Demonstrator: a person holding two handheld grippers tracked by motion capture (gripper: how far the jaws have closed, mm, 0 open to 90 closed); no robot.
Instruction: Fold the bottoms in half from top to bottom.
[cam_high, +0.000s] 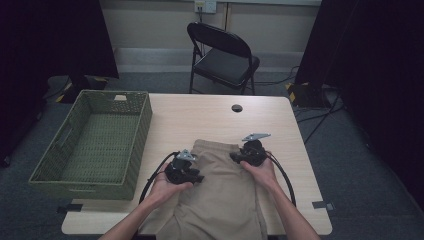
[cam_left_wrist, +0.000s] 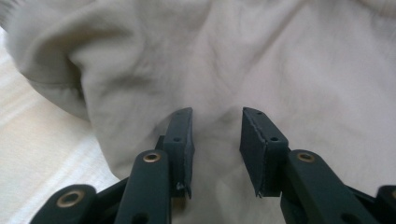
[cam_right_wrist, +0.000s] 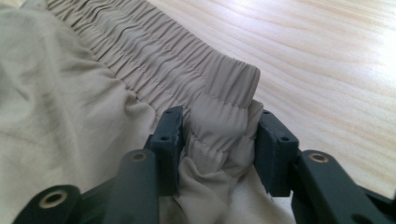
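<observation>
A beige garment (cam_high: 220, 195) with an elastic waistband lies on the wooden table (cam_high: 200, 115), waistband toward the far side and its lower part hanging over the near edge. My right gripper (cam_high: 235, 158) is at the waistband's right corner. In the right gripper view that gathered waistband (cam_right_wrist: 219, 93) is bunched between the jaws of my right gripper (cam_right_wrist: 217, 144), with both pads against the cloth. My left gripper (cam_high: 198, 177) rests on the garment's left side. Its own view shows my left gripper (cam_left_wrist: 215, 140) open, jaws apart over smooth cloth (cam_left_wrist: 280, 60), pinching nothing.
A green woven basket (cam_high: 50, 170) stands on the table's left part, nothing inside it. A cable hole (cam_high: 237, 108) sits near the table's far edge. A black folding chair (cam_high: 225, 55) stands behind the table. Bare wood lies right of the garment.
</observation>
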